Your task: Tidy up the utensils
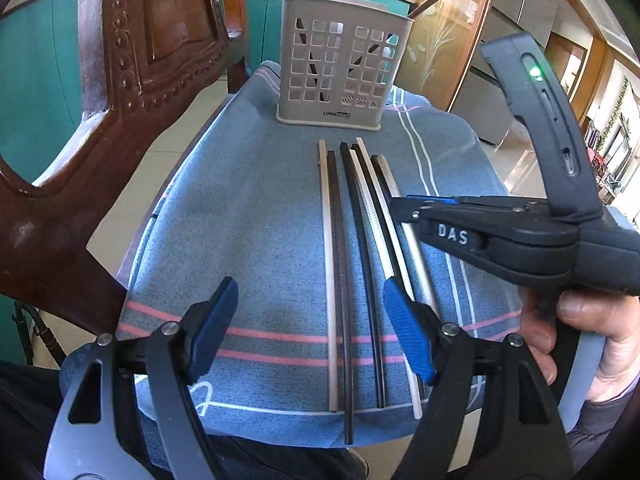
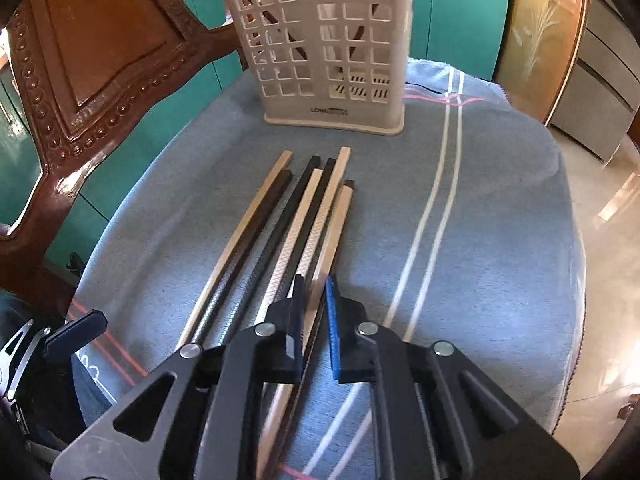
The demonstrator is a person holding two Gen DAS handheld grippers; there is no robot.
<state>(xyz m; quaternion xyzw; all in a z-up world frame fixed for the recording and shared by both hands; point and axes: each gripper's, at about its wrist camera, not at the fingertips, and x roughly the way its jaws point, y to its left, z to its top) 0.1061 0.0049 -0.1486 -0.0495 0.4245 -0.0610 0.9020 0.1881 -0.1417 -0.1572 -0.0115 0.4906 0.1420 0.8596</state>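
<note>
Several chopsticks, pale and black (image 1: 352, 264) (image 2: 280, 240), lie side by side on a blue cloth. A grey slotted utensil holder (image 1: 340, 64) (image 2: 324, 48) stands upright behind them and holds dark chopsticks. My left gripper (image 1: 308, 328) is open above the near ends of the chopsticks. My right gripper (image 2: 314, 320) has its jaws narrowly apart around the rightmost pale chopstick (image 2: 332, 232); I cannot tell whether they touch it. In the left wrist view it (image 1: 404, 210) reaches in from the right over the chopsticks.
The blue cloth (image 1: 248, 216) (image 2: 480, 240) with pink and white stripes covers a small surface. A carved wooden chair back (image 1: 132, 80) (image 2: 92, 60) stands close on the left. Teal cabinets and a tiled floor lie beyond.
</note>
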